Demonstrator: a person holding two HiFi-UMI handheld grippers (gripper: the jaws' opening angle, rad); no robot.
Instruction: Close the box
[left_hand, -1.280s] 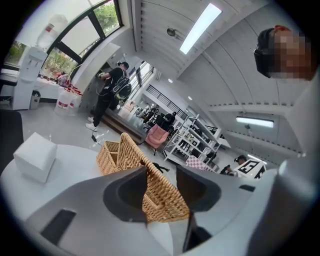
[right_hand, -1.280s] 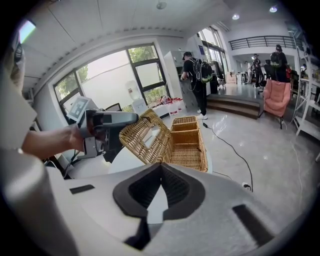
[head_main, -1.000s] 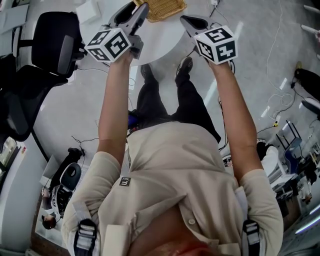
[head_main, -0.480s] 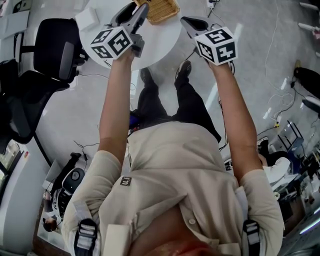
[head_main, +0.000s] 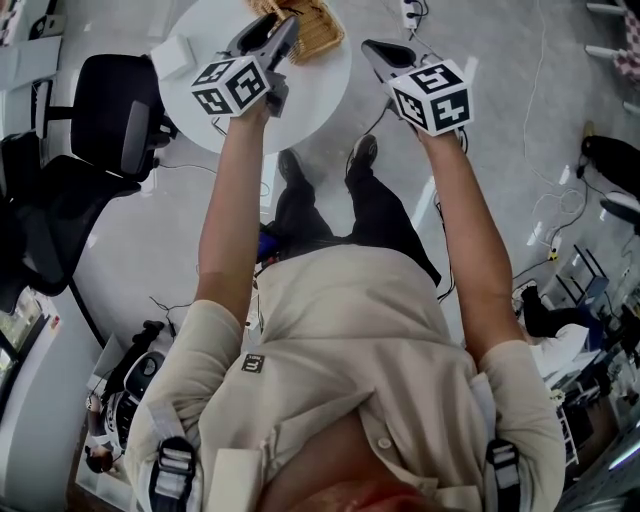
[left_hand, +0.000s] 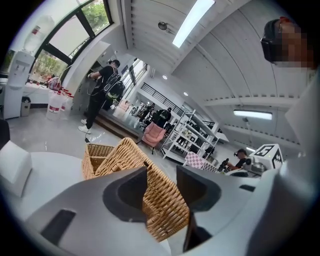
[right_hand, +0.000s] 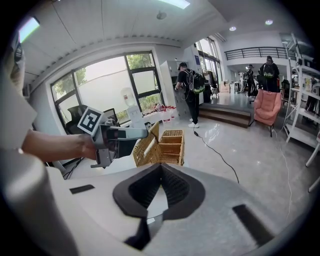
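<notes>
While the lid stands up off the box, step: approach; we touch nothing yet.
Box: wicker, on the round table, ahead of both grippers.
Left gripper: jaws apart, empty; wicker shows beyond the gap, near.
Right gripper: jaw tips together, empty; just off the table's right edge.
Arms: both stretched forward, grippers side by side.
Next, we judge: bring a gripper to the lid's free edge and press it down over the box.

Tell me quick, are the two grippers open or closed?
Left gripper: open, holding nothing; the wicker box lies beyond it.
Right gripper: closed, empty.
</notes>
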